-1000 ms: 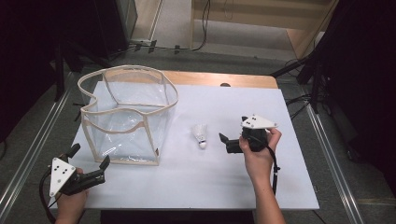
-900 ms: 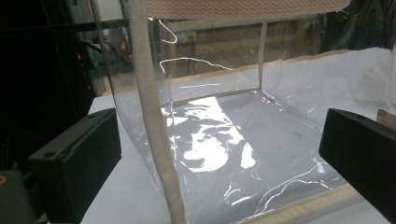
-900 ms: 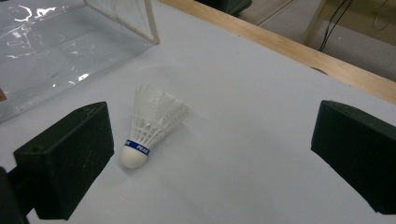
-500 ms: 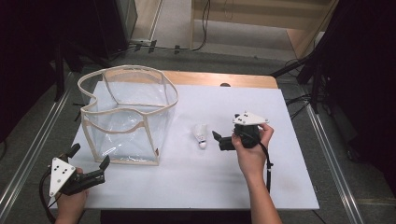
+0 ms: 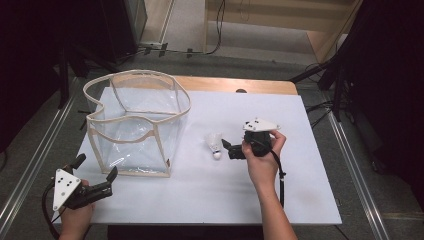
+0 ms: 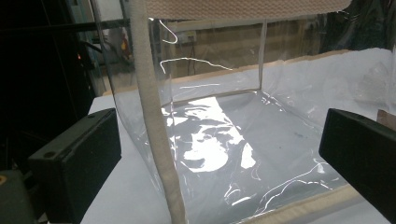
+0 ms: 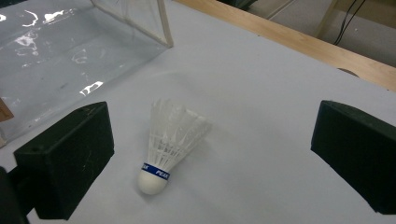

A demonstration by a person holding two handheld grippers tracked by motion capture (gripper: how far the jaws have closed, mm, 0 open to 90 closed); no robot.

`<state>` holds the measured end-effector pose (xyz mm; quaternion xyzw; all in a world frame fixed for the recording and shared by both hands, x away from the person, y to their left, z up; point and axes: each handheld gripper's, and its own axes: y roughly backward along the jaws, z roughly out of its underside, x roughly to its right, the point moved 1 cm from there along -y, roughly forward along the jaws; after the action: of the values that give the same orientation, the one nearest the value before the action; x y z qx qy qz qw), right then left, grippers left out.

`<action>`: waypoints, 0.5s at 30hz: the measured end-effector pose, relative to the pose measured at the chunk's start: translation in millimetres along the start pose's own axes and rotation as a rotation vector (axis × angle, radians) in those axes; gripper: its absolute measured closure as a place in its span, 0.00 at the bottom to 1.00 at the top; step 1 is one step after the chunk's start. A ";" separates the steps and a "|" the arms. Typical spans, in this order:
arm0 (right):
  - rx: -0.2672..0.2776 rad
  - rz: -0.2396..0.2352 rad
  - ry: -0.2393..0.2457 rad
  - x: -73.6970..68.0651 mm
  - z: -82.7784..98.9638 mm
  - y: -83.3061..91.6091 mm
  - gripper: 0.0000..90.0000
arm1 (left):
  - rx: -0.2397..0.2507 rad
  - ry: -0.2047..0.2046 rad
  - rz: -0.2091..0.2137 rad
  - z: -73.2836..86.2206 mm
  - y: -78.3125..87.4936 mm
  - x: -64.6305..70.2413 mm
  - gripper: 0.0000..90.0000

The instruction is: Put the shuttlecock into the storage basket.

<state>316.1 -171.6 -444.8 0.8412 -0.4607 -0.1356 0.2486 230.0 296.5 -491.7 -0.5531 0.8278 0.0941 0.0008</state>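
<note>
The shuttlecock [image 7: 169, 142] lies on its side on the white table [image 5: 300, 190], between the spread jaws of the right gripper [image 7: 210, 154] and nearer the left one, touching neither. Its white feather skirt points away from the jaws; its rounded white cork, ringed by a blue band with white lettering, points toward them. The left gripper [image 6: 219, 158] also holds its jaws spread, with a fabric-trimmed corner of the clear plastic bin [image 6: 154, 140] standing between them.
</note>
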 end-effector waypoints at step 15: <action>-0.024 -0.049 -0.006 -10.2 -2.7 -14.7 0.00 | 0.000 -0.002 0.002 0.0 -0.1 0.0 0.00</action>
<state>322.3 -155.6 -450.5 0.8487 -0.4391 -0.1499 0.2538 230.0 296.5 -491.7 -0.5521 0.8283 0.0948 0.0017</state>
